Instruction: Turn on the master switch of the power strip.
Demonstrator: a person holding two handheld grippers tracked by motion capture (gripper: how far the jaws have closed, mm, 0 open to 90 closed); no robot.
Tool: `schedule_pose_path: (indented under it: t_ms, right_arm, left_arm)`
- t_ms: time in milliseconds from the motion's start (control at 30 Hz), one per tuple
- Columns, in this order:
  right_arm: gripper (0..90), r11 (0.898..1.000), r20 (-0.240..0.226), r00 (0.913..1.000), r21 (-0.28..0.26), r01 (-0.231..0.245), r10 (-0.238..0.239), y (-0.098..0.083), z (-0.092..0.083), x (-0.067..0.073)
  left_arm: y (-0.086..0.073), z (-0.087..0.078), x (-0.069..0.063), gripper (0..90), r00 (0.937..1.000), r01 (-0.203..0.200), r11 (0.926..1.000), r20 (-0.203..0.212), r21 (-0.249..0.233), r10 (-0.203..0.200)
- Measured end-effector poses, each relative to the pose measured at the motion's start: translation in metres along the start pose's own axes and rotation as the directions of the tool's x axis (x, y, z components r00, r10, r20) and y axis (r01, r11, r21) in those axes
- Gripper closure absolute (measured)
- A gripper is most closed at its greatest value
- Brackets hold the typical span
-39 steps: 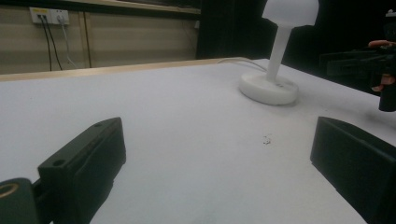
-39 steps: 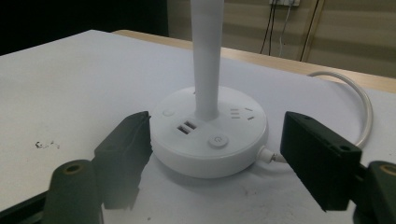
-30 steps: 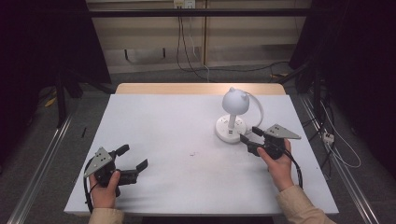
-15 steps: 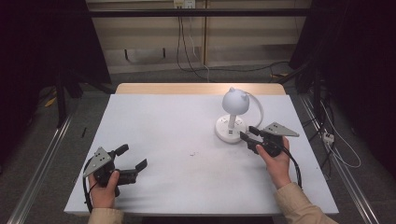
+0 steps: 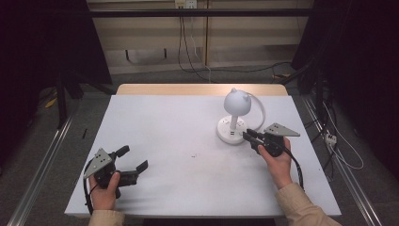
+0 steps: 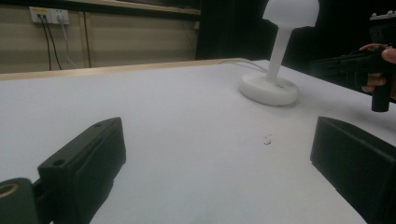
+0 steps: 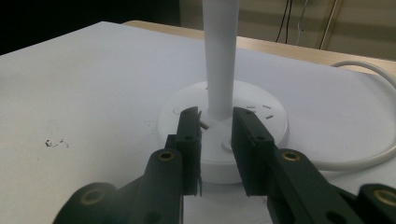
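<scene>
A white desk lamp (image 5: 236, 101) with a dome head stands on its round base (image 5: 225, 133) at the table's right middle. My right gripper (image 5: 247, 135) points at that base from the right. Seen from the right gripper view, the right gripper (image 7: 215, 114) hovers over the base (image 7: 266, 140), tips just short of the stem (image 7: 220, 56). Its jaws have just been closing; a narrow gap stays between them and they pinch nothing. My left gripper (image 5: 134, 157) rests open at the front left; in the left gripper view its jaws (image 6: 217, 140) stand wide with bare table between.
The lamp's white cable (image 7: 369, 158) loops behind the base toward the right edge. A small dark speck (image 5: 194, 154) marks the white table (image 5: 164, 117) near its middle. Wall sockets (image 5: 184, 4) with hanging cables sit beyond the far edge.
The right gripper's jaws have drawn closer together beside the lamp base. Both hands have stayed where they were, and the left gripper is unchanged.
</scene>
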State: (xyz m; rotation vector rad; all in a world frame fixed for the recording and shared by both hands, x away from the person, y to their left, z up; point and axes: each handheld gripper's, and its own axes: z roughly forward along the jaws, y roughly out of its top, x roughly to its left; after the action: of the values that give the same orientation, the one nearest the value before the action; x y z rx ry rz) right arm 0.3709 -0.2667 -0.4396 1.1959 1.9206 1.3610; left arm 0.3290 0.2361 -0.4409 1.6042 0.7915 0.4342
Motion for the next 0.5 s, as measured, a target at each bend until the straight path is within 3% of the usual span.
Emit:
schedule_pose_path:
  t_ms: [500]
  right_arm:
    - [83.0, 1.0, -0.018, 0.9998, 0.019, 0.0, 0.0, 0.0015, 0.0056, -0.0012]
  left_arm:
    - [-0.0007, 0.0004, -0.0005, 3.1, 1.0, 0.009, 1.0, 0.004, -0.004, -0.009]
